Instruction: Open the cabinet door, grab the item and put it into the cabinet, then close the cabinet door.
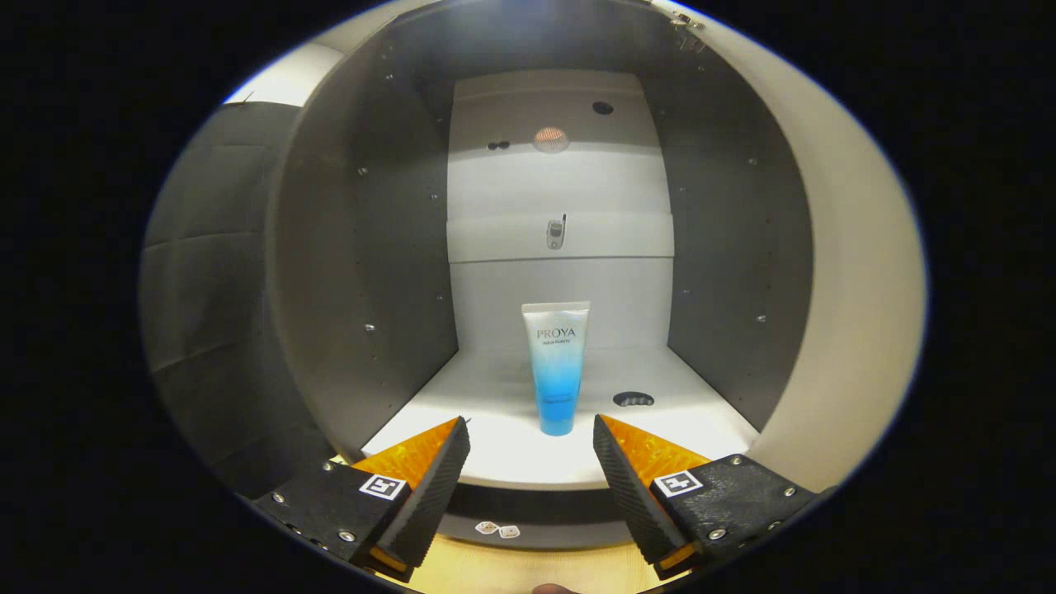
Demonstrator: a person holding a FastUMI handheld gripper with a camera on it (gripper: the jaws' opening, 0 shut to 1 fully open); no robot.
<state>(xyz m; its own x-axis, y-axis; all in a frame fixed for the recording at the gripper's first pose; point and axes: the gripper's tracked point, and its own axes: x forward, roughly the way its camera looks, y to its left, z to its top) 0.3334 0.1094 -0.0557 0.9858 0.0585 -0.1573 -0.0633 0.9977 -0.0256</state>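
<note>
- Hand-held two-finger gripper (532, 441): fingers spread wide, nothing between them, touching nothing. Tips sit at the front lip of the cabinet floor.
- Task item: blue-and-white plastic cosmetic tube (557, 367), standing upright on its cap on the white floor panel (495, 396) of the open cabinet, just ahead of the fingers and about centred between them, clear of both.
- Progress, as judged: cabinet is open and the tube is already inside and released. What is left is backing out and shutting the door.
- Pale panel curving down the right side (841, 330) is probably the opened door; hinge hardware (687, 25) sits at its top corner. Not certain.
- Surroundings: grey side walls (371, 247) dotted with shelf-pin holes, white back panel (561, 206) with a few round holes, one dark cut-out (633, 399) in the floor right of the tube.
- Obstructions: nothing stands between fingers and tube. The tall narrow tube looks easy to tip if brushed on the way out.
</note>
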